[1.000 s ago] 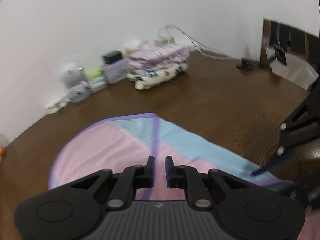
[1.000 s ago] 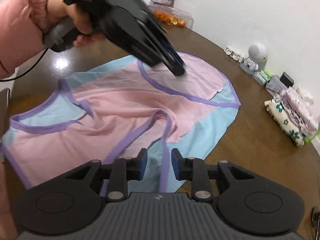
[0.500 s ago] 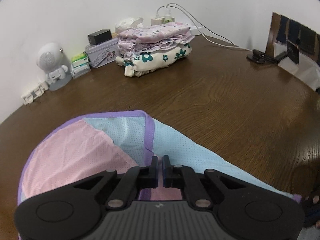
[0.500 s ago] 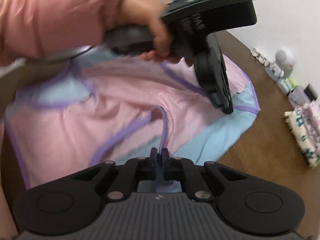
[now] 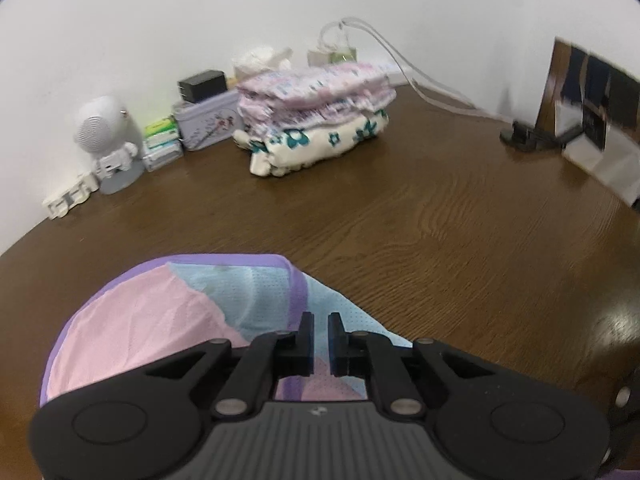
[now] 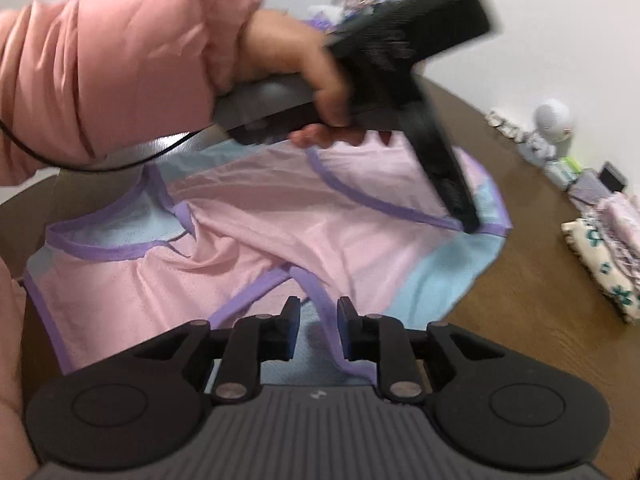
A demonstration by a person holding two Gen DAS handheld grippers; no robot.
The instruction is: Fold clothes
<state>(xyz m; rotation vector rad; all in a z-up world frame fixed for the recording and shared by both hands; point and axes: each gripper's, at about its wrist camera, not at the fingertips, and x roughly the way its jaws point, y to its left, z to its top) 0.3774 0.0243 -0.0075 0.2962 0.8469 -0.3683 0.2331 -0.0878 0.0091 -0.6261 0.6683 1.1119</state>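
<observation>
A pink and light-blue garment (image 6: 260, 240) with purple trim lies spread on the brown table (image 5: 440, 220). In the right wrist view my left gripper (image 6: 470, 226), held by a hand in a pink sleeve (image 6: 100, 72), points down onto the far purple hem. In its own view the left gripper (image 5: 320, 320) is shut on the garment (image 5: 160, 320) at its blue edge beside the purple band. My right gripper (image 6: 318, 312) is at the near side. Its jaws are opening, and a purple-trimmed strap (image 6: 320, 300) lies between them without the pads pressing on it.
A stack of folded clothes (image 5: 316, 112) sits by the wall. To its left are a tin box (image 5: 208, 124), small packets and a white figure (image 5: 104, 132). A black stand (image 5: 528, 136) and a cable are at the right. Bare wood lies between the garment and the stack.
The left gripper moved across to the far hem, sank onto it and closed. The right gripper pinched the purple strap half a second ago and has since parted its jaws.
</observation>
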